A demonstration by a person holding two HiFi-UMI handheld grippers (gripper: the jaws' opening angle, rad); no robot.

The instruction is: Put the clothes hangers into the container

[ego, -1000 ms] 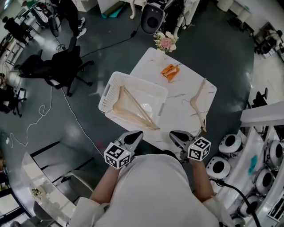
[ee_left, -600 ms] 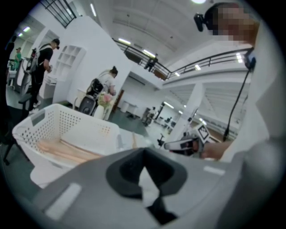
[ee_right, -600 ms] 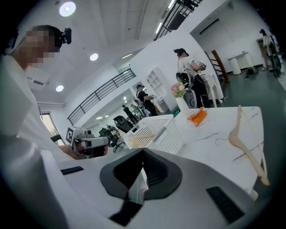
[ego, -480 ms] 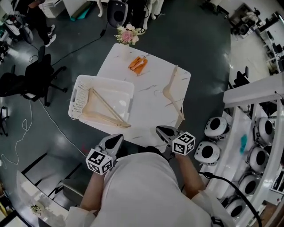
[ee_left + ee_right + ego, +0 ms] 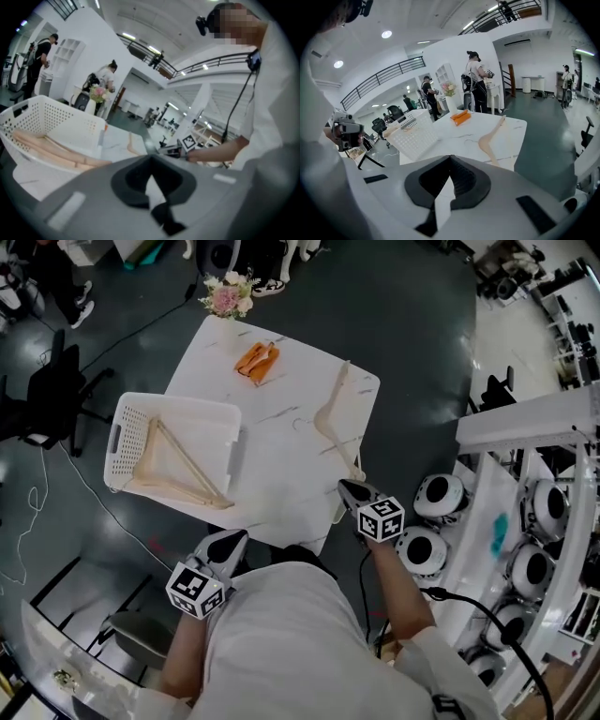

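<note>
One wooden hanger (image 5: 336, 416) lies on the white marble table (image 5: 281, 493), near its right edge; the right gripper view shows the hanger (image 5: 490, 140) just ahead. The white slatted basket (image 5: 187, 413) on the table's left holds other wooden hangers (image 5: 178, 474), which the left gripper view shows over the basket (image 5: 51, 117) wall. My right gripper (image 5: 353, 489) is shut and empty, its tip close to the loose hanger's near end. My left gripper (image 5: 234, 540) hovers at the table's near edge, below the basket, jaws together with nothing between them.
An orange object (image 5: 256, 360) and a vase of flowers (image 5: 225, 294) sit at the table's far side. White round-headed machines (image 5: 441, 498) stand close on the right. An office chair (image 5: 47, 390) and floor cables are on the left. People stand in the background.
My right gripper has moved forward and down along the table's right side, toward the loose hanger's near end. The left gripper has shifted a little. The head view has swung right.
</note>
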